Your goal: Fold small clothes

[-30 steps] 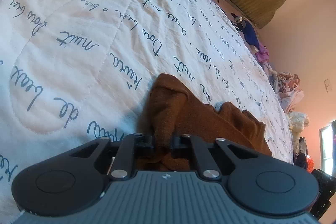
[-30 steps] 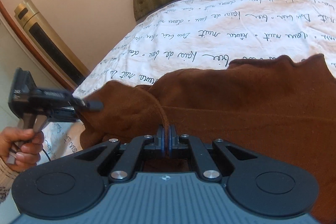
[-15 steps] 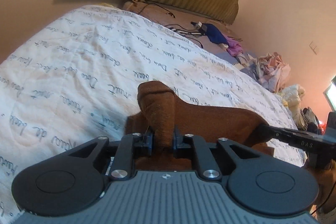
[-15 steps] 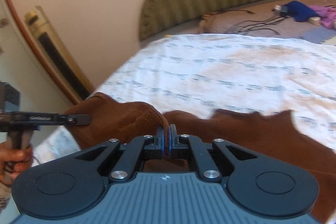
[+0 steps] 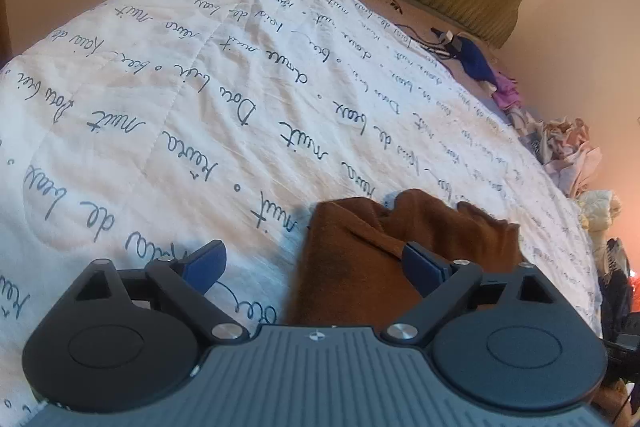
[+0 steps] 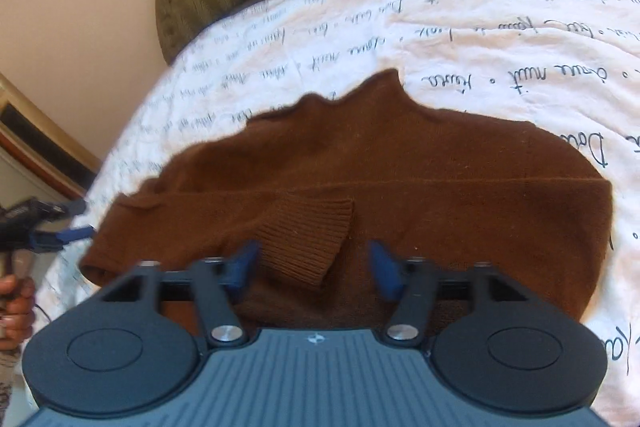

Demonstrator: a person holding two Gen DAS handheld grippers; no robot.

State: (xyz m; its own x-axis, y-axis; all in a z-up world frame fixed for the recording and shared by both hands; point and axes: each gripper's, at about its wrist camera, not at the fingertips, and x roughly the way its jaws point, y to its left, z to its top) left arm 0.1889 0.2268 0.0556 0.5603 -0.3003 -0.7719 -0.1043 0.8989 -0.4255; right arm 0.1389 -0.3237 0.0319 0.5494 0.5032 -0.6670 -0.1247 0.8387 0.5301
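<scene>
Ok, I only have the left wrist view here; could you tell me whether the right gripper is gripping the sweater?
Observer: No. The right gripper has just been opening its jaws; a ribbed cuff lies between them, unpressed.
Operator: Thank you. And how does the sweater lie overall?
Observer: The sweater lies spread flat on the quilt, with the sleeve folded across its body.
</scene>
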